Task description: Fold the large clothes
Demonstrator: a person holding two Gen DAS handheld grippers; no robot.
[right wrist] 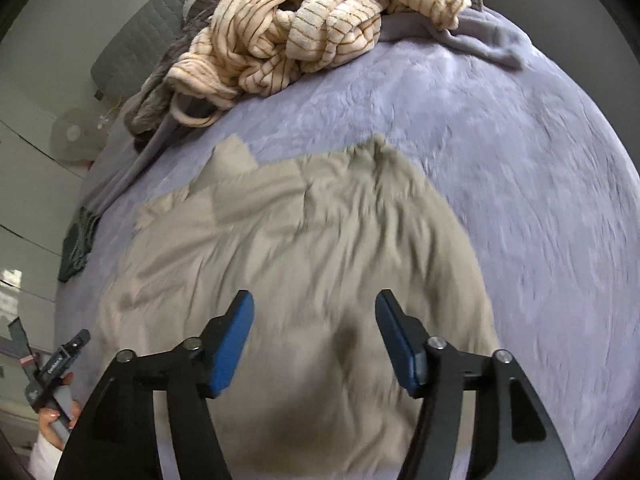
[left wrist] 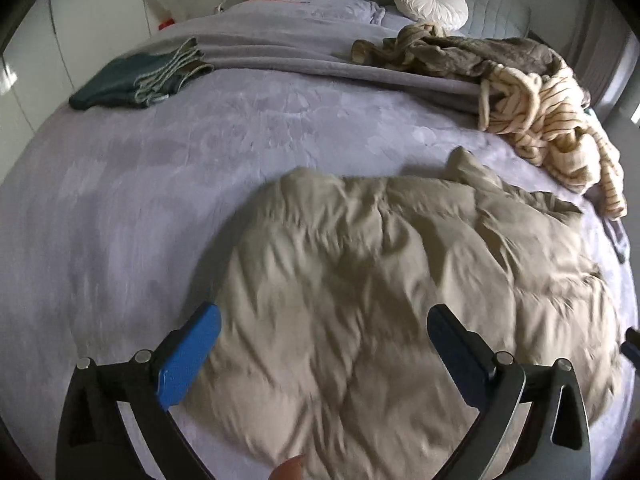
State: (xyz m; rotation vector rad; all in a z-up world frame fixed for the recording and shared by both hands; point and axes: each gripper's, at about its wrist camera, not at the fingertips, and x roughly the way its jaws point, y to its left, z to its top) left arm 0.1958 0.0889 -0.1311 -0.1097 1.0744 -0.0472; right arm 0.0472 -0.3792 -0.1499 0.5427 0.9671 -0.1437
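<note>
Beige garment (left wrist: 400,288) lay crumpled and spread flat on the lilac bedspread (left wrist: 140,200), filling the lower middle of both wrist views, with a folded corner of it sticking out toward 11 o'clock in my right view. My left gripper (left wrist: 324,328) hung above its near edge with the blue pads spread wide and nothing between them; the cloth beneath was clear of both pads. My right gripper (right wrist: 314,320) was likewise released, its jaws parted over the middle of the cloth and gripping nothing. At 1 o'clock from the garment in my left view sat a tangled heap of cream striped clothes (left wrist: 552,120), with a brown fleece piece (left wrist: 460,54) beside it and a round white cushion (left wrist: 430,0) behind. At 10 o'clock lay a folded dark green stack (left wrist: 136,78). At 8 o'clock in my right view I saw a hand (right wrist: 54,420) holding the other gripper's handle.
</note>
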